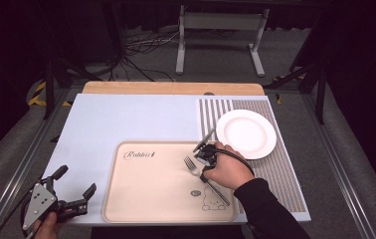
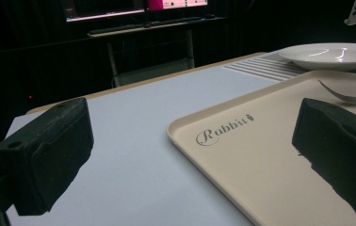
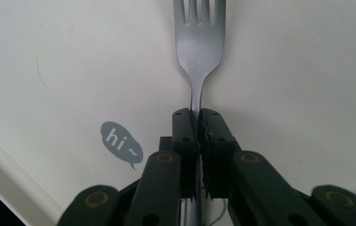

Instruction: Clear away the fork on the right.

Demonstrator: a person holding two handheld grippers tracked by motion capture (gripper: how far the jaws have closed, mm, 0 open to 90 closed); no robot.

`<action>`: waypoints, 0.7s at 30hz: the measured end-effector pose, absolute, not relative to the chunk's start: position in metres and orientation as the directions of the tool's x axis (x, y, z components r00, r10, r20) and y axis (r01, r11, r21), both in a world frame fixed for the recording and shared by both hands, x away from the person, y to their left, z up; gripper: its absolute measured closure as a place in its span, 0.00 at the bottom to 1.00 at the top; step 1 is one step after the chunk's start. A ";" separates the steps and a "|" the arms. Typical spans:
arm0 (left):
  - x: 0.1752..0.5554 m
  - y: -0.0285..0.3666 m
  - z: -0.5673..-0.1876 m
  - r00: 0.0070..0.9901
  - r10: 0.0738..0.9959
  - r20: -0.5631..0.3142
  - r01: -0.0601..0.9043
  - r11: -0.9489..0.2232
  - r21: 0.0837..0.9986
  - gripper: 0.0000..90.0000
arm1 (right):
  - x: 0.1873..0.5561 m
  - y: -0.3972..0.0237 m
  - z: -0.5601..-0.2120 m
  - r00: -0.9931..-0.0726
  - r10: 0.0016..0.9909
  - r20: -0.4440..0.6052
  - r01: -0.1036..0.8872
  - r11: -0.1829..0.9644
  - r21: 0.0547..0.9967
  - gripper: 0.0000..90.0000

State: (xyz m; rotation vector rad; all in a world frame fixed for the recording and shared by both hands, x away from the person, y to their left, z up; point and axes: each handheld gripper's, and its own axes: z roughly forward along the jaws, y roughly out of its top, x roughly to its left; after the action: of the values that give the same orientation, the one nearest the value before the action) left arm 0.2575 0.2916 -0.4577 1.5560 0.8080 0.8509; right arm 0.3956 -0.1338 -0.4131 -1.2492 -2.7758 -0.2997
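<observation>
A metal fork lies over the beige tray, tines toward the tray's middle. My right gripper is shut on the fork at its neck, just behind the tines, low over the tray surface. In the high view the right gripper sits under a hand at the tray's right part. My left gripper stands open with nothing between its fingers, at the table's front left corner, beside the tray. The fork's tines show far right there.
A white plate rests on the striped mat at the right, just beyond the right hand. The tray bears a "Rabbit" print and a rabbit drawing. The pale blue table cover spreads behind the tray.
</observation>
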 end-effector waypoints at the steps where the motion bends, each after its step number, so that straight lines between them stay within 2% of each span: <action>1: 0.258 0.292 -0.458 0.504 0.859 0.091 0.048 -0.133 0.990 0.00 | 0.396 -0.134 -0.413 -0.665 0.731 0.153 0.747 0.649 0.146 0.95; 8: 0.258 0.291 -0.458 0.505 0.858 0.093 0.047 -0.135 0.990 0.00 | 0.395 -0.134 -0.408 -0.683 0.718 0.132 0.729 0.662 0.172 0.91; 9: 0.258 0.291 -0.458 0.505 0.858 0.093 0.047 -0.135 0.990 0.00 | 0.395 -0.134 -0.407 -0.691 0.711 0.130 0.721 0.667 0.186 0.88; 11: 0.258 0.291 -0.458 0.505 0.858 0.092 0.047 -0.134 0.990 0.00 | 0.393 -0.134 -0.405 -0.723 0.682 0.111 0.686 0.691 0.227 0.76; 12: 0.258 0.291 -0.458 0.505 0.858 0.092 0.047 -0.134 0.990 0.00 | 0.393 -0.134 -0.405 -0.723 0.682 0.111 0.686 0.691 0.227 0.76; 13: 0.258 0.291 -0.458 0.506 0.858 0.091 0.049 -0.134 0.990 0.00 | 0.393 -0.133 -0.405 -0.767 0.637 0.073 0.629 0.725 0.281 0.65; 15: 0.258 0.291 -0.458 0.507 0.857 0.092 0.050 -0.136 0.989 0.00 | 0.393 -0.133 -0.404 -0.794 0.603 0.078 0.593 0.740 0.318 0.60; 18: 0.258 0.291 -0.458 0.509 0.856 0.093 0.050 -0.137 0.989 0.00 | 0.392 -0.133 -0.403 -0.813 0.578 0.071 0.564 0.752 0.341 0.61; 20: 0.258 0.291 -0.458 0.508 0.856 0.093 0.049 -0.137 0.989 0.00 | 0.390 -0.132 -0.400 -0.837 0.544 0.052 0.525 0.774 0.354 0.77; 21: 0.258 0.291 -0.458 0.509 0.856 0.093 0.050 -0.137 0.989 0.00 | 0.390 -0.132 -0.400 -0.837 0.544 0.052 0.525 0.774 0.354 0.77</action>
State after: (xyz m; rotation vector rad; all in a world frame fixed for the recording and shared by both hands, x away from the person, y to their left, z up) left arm 0.2577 0.2909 -0.4579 1.5624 0.8044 0.8460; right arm 0.3904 -0.1325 -0.4001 -0.9071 -3.0088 -0.5750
